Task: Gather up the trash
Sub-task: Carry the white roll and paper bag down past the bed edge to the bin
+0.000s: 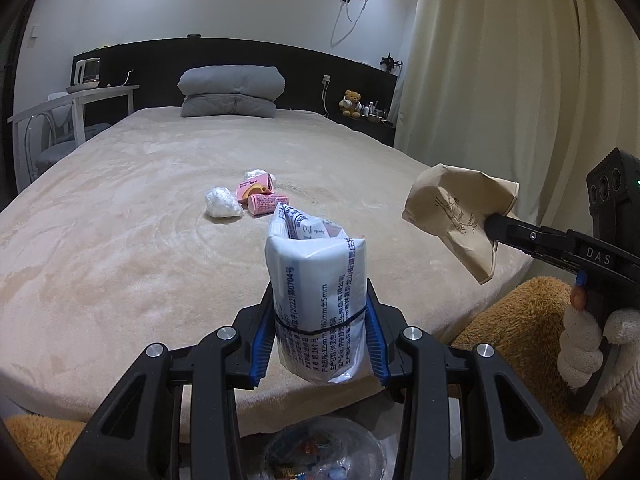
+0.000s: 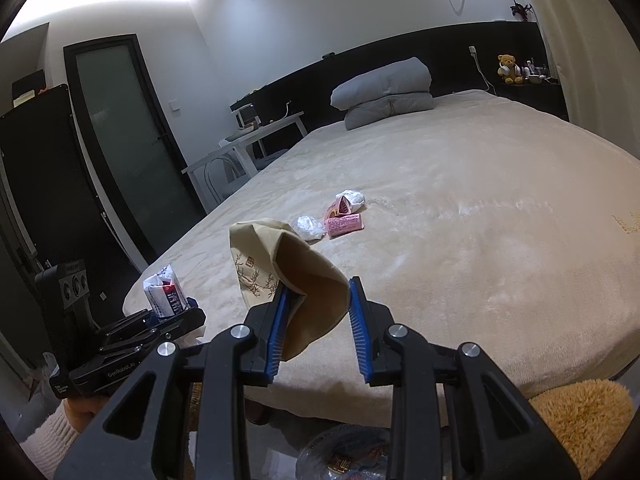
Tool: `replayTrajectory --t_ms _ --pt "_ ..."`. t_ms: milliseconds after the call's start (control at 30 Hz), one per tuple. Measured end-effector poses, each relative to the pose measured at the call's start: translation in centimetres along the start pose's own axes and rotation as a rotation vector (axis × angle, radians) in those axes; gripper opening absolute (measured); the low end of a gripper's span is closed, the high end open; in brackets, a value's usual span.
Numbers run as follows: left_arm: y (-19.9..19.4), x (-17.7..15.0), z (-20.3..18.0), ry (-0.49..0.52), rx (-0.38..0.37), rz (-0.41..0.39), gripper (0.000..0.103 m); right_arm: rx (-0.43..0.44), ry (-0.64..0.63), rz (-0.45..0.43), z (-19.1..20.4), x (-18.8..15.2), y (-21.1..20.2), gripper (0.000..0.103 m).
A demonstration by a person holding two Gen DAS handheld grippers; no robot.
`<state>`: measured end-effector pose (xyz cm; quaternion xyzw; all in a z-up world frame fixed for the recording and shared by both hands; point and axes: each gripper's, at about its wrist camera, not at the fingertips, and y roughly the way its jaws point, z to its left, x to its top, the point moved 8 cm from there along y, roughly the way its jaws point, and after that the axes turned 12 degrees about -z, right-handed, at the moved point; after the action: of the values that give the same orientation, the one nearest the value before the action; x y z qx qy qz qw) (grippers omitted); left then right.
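My left gripper (image 1: pixel 320 300) is shut on a white and blue tissue packet (image 1: pixel 316 280), held upright over the near edge of the bed. My right gripper (image 2: pixel 318 292) is shut on a crumpled tan paper bag (image 2: pixel 304 280). It shows at the right of the left wrist view, my right gripper (image 1: pixel 496 226) holding that paper bag (image 1: pixel 452 216). On the bed lie two white tissue wads (image 1: pixel 222 202) (image 1: pixel 256 174) and two pink packets (image 1: pixel 256 188) (image 1: pixel 266 203). Below both grippers sits a bin lined with clear plastic (image 1: pixel 320 452), with some trash in it.
The beige bed (image 1: pixel 120 240) fills the middle, with a folded grey quilt (image 1: pixel 230 90) at its head. A white table (image 1: pixel 76 98) stands to the left and curtains (image 1: pixel 500 80) hang at the right. Orange plush fabric (image 1: pixel 520 320) lies at the bed's near corner. A gloved hand (image 1: pixel 580 344) holds the right gripper.
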<state>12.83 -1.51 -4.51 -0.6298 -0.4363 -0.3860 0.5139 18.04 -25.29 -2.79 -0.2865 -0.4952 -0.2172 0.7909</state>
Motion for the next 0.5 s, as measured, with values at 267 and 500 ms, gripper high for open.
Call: replayTrajectory --t_ms 267,500 --pt "-1.7 -1.7 -0.7 -0.035 0.007 0.023 0.038 -0.037 0.056 0.027 -0.3 -1.9 -2.2 0.031" --pt "-3.0 -3.9 -2.7 -0.044 -0.014 0.068 0.038 -0.038 0.093 0.089 0.3 -4.1 -3.2 0.031"
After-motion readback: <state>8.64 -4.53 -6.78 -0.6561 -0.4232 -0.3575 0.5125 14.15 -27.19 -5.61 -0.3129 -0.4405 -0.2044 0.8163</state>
